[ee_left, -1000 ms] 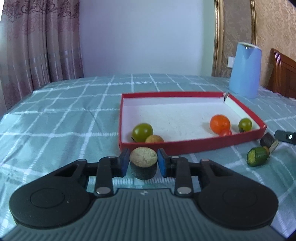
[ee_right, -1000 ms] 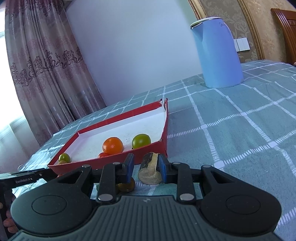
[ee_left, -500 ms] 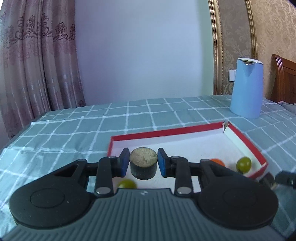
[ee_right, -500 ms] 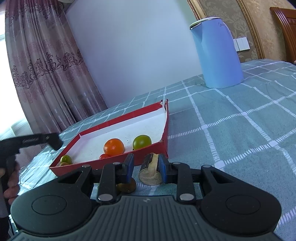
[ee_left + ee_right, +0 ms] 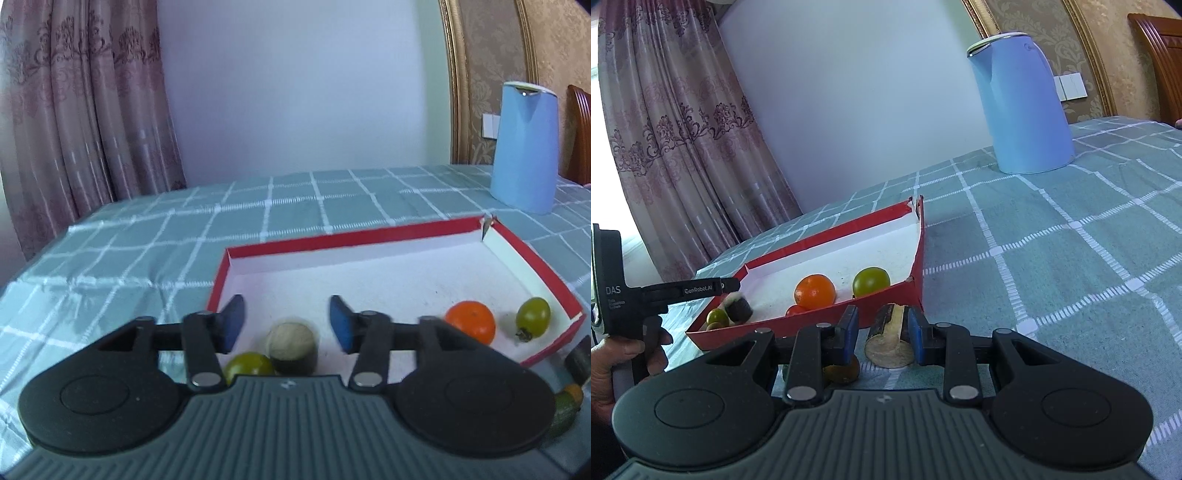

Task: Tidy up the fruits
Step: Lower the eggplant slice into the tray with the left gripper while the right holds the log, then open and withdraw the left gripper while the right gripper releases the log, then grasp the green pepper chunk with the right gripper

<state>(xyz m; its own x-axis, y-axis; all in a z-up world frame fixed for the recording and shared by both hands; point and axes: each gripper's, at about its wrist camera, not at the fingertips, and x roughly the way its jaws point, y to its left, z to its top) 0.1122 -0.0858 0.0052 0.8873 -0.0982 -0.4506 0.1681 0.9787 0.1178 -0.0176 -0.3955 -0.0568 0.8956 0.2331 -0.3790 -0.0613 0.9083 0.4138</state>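
- Since half a second ago my left gripper (image 5: 287, 320) has spread its blue pads wide and let go of the dark cut fruit piece (image 5: 291, 349), which was clamped between them then
- That piece now sits on the white floor of the red tray (image 5: 402, 229), pale cut face up, below and between the parted pads and touching neither
- I see a green fruit (image 5: 248, 363) just beside it on its left, near the tray's front left corner
- Toward the tray's right end an orange fruit (image 5: 470, 321) and a second green fruit (image 5: 533, 316) lie near each other, close to the right wall
- From my right wrist camera the left gripper (image 5: 729, 284) reaches over the tray's left end, with the released piece (image 5: 738, 308) under its tip
- My right gripper (image 5: 880, 330) is closed on a cut fruit chunk (image 5: 890, 341), pale face toward the lens, held outside the tray just in front of its near wall; its grip matches the earlier frame
- A small brownish piece (image 5: 842, 372) lies on the checked tablecloth (image 5: 1071, 266) under the right gripper's left finger
- Well behind the tray a blue kettle (image 5: 1021, 107) stands upright on the cloth
- I can just make out a small red fruit (image 5: 795, 310) tucked against the orange one
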